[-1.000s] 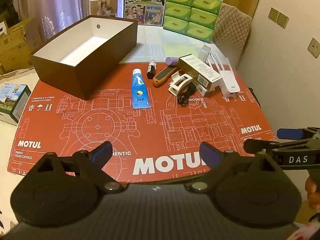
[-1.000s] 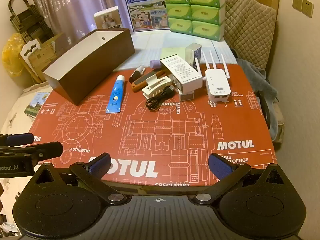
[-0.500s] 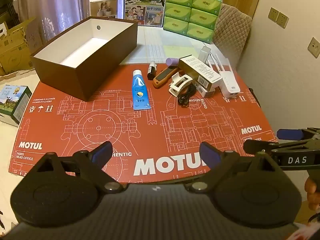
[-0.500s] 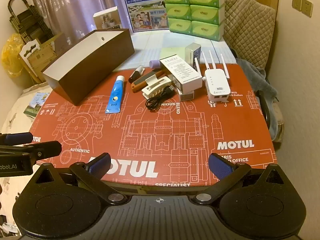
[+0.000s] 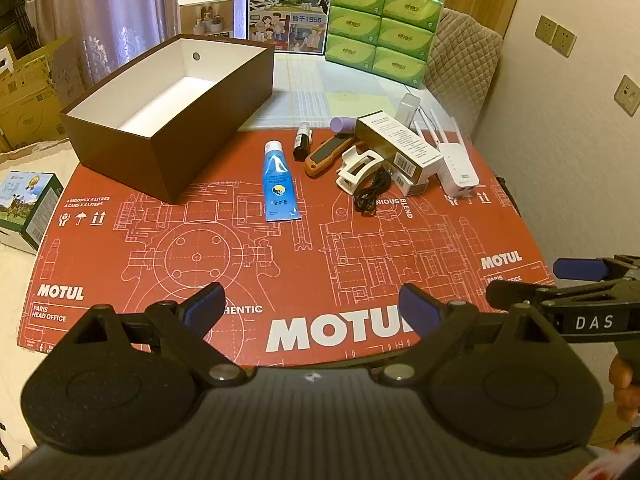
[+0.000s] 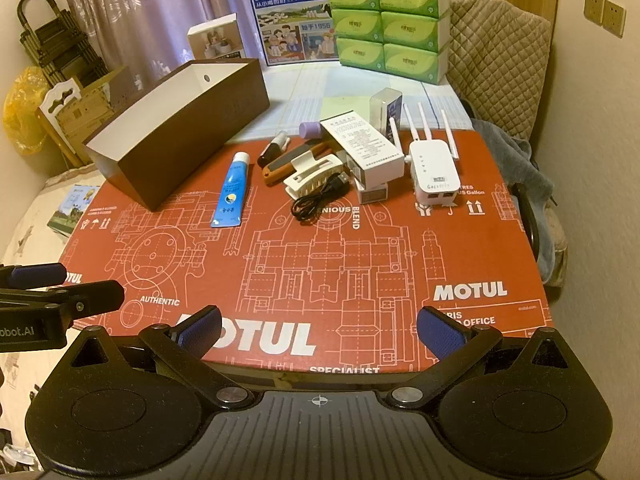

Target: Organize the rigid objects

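An open brown box (image 5: 168, 120) (image 6: 188, 128) with a white inside stands at the far left of the red mat (image 5: 320, 256) (image 6: 320, 264). Beside it lie a blue tube (image 5: 278, 176) (image 6: 232, 188), a small dark bottle (image 5: 302, 142), an orange-black tool (image 5: 326, 154), a white hair clip (image 5: 356, 166) (image 6: 314, 172), a black cable (image 5: 372, 194) (image 6: 320, 198), a long carton (image 5: 394, 142) (image 6: 362, 144) and a white router (image 5: 456, 164) (image 6: 434, 170). My left gripper (image 5: 312, 306) and right gripper (image 6: 320, 328) are both open and empty at the mat's near edge.
A milk carton box (image 5: 290, 4), green tissue packs (image 5: 380, 20) and a small white box (image 5: 206, 14) stand at the back. A padded chair (image 6: 496, 60) is at the far right. A boxed item (image 5: 28, 208) lies on the floor at left.
The left wrist view has shifted very slightly. Nothing on the mat has moved and both grippers stay open.
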